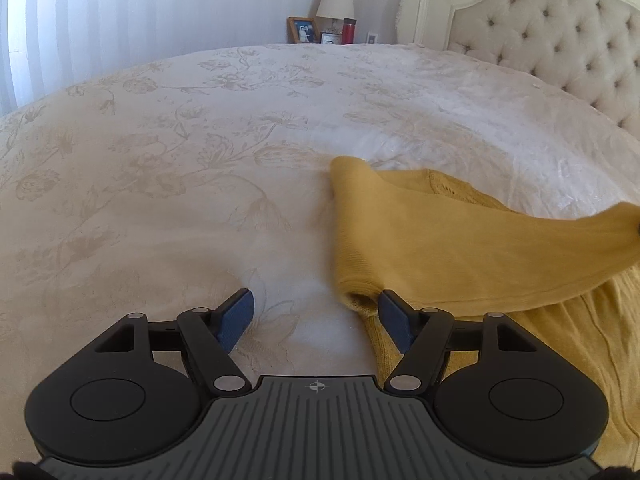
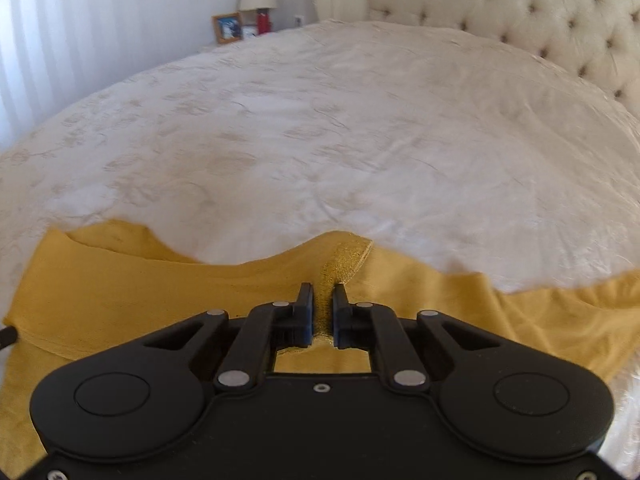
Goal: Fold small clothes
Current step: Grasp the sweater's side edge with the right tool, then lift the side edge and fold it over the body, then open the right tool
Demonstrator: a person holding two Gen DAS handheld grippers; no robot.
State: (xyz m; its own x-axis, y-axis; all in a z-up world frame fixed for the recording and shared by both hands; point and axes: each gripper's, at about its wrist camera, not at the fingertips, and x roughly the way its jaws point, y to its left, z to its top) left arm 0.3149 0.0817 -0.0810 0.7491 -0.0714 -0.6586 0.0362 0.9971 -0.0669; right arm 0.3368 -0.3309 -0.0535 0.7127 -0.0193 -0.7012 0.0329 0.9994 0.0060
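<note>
Right gripper (image 2: 323, 312) clamped on a pinch of the soft, floppy yellow top (image 2: 120, 292), left gripper (image 1: 316, 316) wide apart beside its sleeve — grab the hems, it sags.

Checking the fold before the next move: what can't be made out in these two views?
- Left wrist view: yellow garment runs off the right edge; the lifted part is blurred.
- Right wrist view: right gripper hides the cloth under its body.
- Both: framed photo too small to read.
</note>
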